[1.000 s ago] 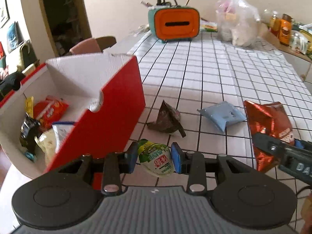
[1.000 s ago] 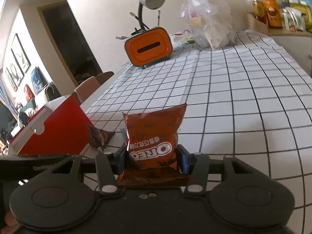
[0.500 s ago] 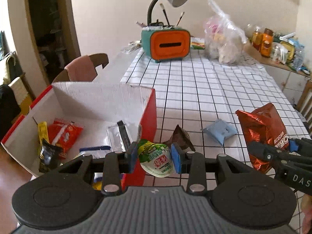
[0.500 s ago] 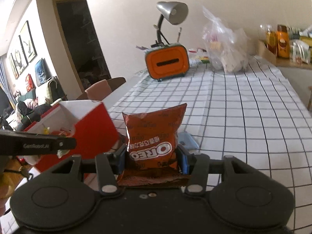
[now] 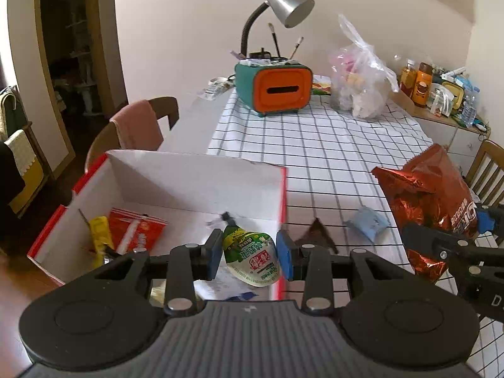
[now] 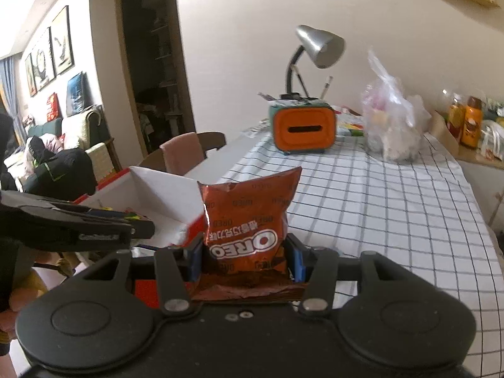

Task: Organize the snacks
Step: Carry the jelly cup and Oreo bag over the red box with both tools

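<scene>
My left gripper (image 5: 249, 253) is shut on a green-lidded jelly cup (image 5: 252, 260) and hangs over the right front corner of the red box (image 5: 195, 176), whose white inside holds several snack packets (image 5: 135, 231). My right gripper (image 6: 245, 260) is shut on a brown Oreo bag (image 6: 249, 223), held upside down in the air beside the box (image 6: 163, 195). The Oreo bag (image 5: 428, 201) also shows at the right of the left wrist view. A dark triangular packet (image 5: 315, 233) and a light blue packet (image 5: 367, 222) lie on the checked tablecloth (image 5: 330, 145).
An orange and teal holder (image 5: 274, 89) with a desk lamp (image 5: 283, 4) stands at the far end of the table, next to a clear plastic bag (image 5: 359, 85). A chair with a pink cloth (image 5: 135, 127) stands behind the box. Bottles (image 5: 419, 83) line a side counter.
Both grippers have risen and moved left with their snacks. The jelly cup now hangs over the box's corner, and the Oreo bag has come closer to the box.
</scene>
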A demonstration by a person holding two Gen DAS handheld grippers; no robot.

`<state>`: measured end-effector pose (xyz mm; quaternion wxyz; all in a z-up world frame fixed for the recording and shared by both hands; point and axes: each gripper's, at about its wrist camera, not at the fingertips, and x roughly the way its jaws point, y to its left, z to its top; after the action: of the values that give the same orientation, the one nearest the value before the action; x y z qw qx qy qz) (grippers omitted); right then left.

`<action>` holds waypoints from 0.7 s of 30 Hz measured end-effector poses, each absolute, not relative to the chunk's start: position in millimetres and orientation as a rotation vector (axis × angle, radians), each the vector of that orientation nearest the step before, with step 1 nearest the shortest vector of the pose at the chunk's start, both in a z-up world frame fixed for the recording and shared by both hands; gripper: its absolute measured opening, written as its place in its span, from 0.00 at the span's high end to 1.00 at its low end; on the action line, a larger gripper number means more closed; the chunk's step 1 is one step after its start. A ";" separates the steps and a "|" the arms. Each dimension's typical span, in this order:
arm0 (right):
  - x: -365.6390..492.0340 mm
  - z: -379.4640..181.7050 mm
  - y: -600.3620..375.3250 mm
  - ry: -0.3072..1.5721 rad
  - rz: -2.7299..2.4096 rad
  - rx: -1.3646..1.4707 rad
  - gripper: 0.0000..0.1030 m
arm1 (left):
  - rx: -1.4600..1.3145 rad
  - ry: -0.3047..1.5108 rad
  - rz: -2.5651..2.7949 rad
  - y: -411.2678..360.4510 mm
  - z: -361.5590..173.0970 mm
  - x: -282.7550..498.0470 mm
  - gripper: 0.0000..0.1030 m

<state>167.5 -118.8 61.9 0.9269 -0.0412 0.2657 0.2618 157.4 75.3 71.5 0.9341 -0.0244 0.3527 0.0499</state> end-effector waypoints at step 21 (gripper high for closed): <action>184.6 38.1 32.4 0.644 0.605 -0.190 0.51 | -0.037 0.759 0.211 201.0 54.3 158.6 0.65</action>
<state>184.6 32.4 38.1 0.8996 -0.0919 0.3112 0.2923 158.6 201.0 54.3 0.9233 -0.0179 0.3698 0.1025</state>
